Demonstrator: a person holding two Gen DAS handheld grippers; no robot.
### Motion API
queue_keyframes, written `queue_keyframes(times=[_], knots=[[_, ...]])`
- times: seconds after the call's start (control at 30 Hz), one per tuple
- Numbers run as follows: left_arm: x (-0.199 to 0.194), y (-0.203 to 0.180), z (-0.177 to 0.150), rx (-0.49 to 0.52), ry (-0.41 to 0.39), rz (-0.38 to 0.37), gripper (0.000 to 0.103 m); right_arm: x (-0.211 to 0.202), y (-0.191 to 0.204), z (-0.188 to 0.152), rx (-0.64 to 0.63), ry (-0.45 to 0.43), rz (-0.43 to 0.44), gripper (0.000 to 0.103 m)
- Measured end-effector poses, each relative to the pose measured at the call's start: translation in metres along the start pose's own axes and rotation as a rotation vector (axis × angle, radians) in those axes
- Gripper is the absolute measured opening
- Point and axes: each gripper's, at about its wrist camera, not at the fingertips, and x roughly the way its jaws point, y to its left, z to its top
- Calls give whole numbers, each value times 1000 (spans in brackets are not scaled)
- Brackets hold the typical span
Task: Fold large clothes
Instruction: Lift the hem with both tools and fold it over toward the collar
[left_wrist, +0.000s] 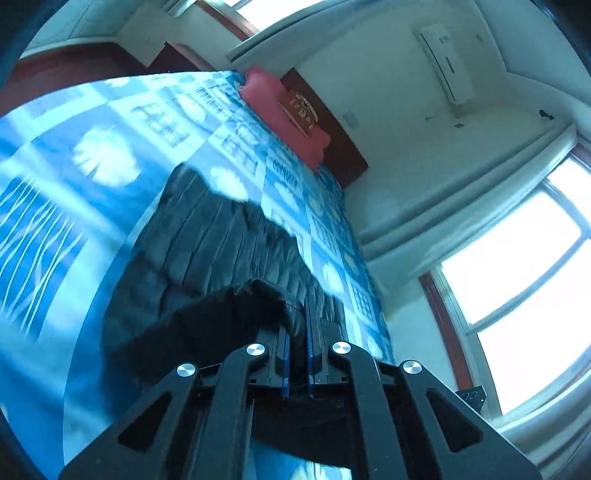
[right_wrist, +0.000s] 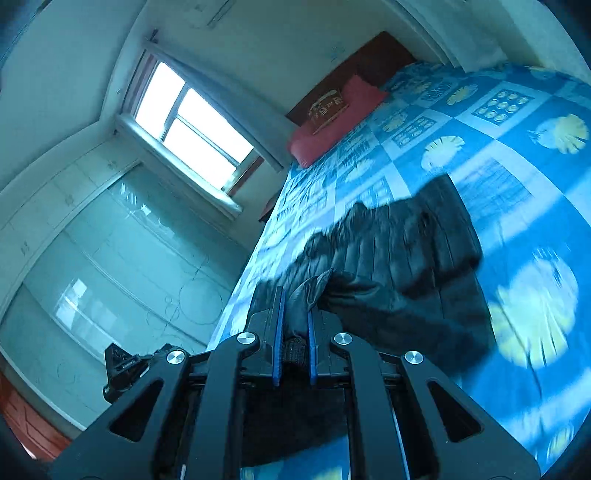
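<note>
Both claws, left gripper (left_wrist: 297, 325) and right gripper (right_wrist: 295, 314), clamp the black jacket's (left_wrist: 221, 236) near hem above the bed (left_wrist: 110, 147); slick fabric could probably slip mid-lift.

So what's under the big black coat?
The blue patterned bedspread lies under the black coat and shows all around it. The part right beneath the coat is covered, so anything else there can't be seen.

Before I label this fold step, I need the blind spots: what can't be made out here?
- Near edge of the black jacket: both views, hidden under the tongs' frames.
- Exact hold of the left tongs and right tongs: bunched dark fabric between the blue pads hides which part of the jacket it is.
- Bedspread pattern: smeared by motion blur.
- Writing on the red pillow: too small.
- The person: out of view.
</note>
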Motion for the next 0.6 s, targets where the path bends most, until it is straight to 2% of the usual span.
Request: queue_keyframes(times=[0.2, 0.33, 0.5, 0.57, 0.6], knots=[[84, 15, 61, -15, 0, 59, 6, 91, -38, 64, 69, -8, -58, 10], [148, 37, 93, 11, 15, 150, 6, 152, -77, 91, 129, 36, -122, 10], [196, 80, 106, 3, 65, 229, 6, 208, -129, 98, 196, 94, -196, 12], [212, 95, 107, 5, 98, 248, 6, 223, -140, 97, 193, 120, -225, 14], [217, 100, 107, 6, 108, 255, 7, 227, -143, 98, 190, 128, -234, 18]])
